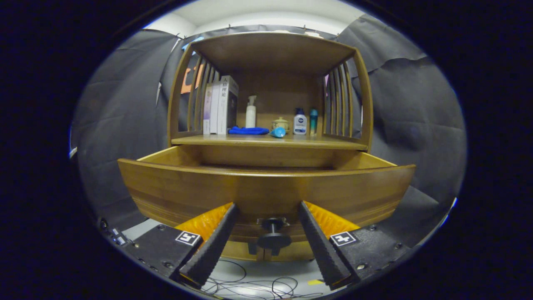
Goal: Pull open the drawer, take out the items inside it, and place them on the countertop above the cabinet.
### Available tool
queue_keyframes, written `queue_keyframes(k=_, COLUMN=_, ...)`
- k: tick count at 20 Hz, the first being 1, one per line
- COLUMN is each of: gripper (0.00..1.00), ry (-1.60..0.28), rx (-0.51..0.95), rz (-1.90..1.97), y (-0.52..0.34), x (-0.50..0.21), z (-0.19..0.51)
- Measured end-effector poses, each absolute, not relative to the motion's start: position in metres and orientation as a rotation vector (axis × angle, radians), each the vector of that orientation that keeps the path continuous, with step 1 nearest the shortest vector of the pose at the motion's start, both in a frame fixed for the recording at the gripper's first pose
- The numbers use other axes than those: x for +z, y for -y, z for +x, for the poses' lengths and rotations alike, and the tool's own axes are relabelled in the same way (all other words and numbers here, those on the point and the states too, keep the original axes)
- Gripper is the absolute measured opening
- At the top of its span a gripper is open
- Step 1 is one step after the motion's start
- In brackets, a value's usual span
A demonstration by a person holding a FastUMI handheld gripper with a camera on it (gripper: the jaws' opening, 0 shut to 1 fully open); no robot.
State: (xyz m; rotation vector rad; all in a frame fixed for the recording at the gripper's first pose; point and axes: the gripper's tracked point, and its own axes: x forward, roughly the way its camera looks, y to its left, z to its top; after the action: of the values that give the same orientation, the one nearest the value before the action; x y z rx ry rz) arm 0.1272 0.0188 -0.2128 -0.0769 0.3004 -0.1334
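Standing wide apart, the fingers of the gripper (268, 216) flank the small dark round pull knob (273, 238) at the lower centre of the frame without touching it, so the tool is released and grips nothing. The knob sits on the front panel of the wide curved wooden drawer (266, 193), which is already drawn well out across the middle of the frame beneath the wooden countertop shelf (266, 141). The drawer looks heavy, stiff and smooth-lacquered, so the knob's narrow stem is the only sensible hold on it. Its inside is hidden behind the front panel, so what lies there, and how it would handle, cannot be judged. On the countertop above stand upright white books (220, 106), a white pump bottle (250, 111) and a folded blue cloth (248, 131).
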Motion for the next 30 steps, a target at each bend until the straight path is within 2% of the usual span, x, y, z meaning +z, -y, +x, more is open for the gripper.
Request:
queue_keyframes(k=7, gripper=0.98, ry=-0.334, rx=-0.141, rz=-0.070, y=-0.005, x=-0.218, z=0.164)
queue_keyframes(k=30, gripper=0.98, ry=-0.369, rx=-0.161, rz=-0.128, y=-0.006, x=-0.218, z=0.169)
